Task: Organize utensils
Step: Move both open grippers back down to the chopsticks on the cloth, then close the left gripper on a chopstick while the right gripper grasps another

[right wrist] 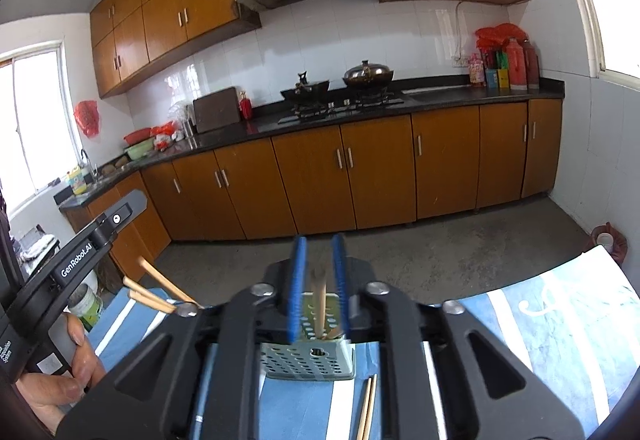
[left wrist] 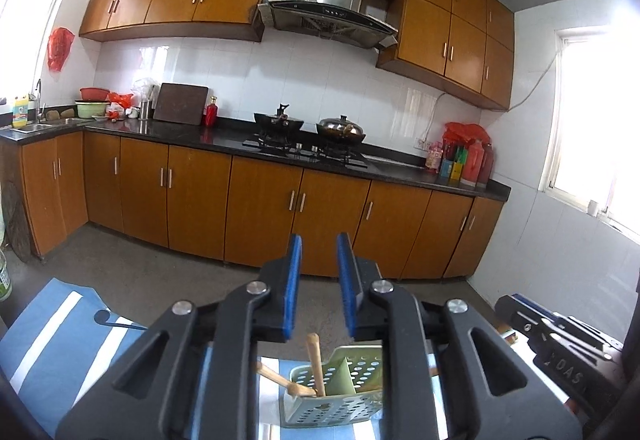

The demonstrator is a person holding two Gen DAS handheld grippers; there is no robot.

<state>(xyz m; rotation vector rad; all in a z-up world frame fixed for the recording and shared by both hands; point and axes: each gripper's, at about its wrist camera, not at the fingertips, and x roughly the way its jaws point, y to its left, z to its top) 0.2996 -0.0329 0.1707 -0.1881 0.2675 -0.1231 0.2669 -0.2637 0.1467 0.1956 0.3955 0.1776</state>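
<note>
Both your cameras sit low and very near the striped cloth (left wrist: 60, 340), looking across the floor at the kitchen counter (left wrist: 224, 137). The left one faces the stove (left wrist: 304, 149) straight; the right one tilts. Both see the green holder (right wrist: 308, 358).

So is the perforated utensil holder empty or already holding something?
Holding something: wooden handles stick up from the green utensil holder.

1 perforated utensil holder (right wrist: 308, 360), 2 loose chopsticks (right wrist: 367, 410), 2 woks (left wrist: 279, 121), 2 grippers (left wrist: 319, 292)
</note>
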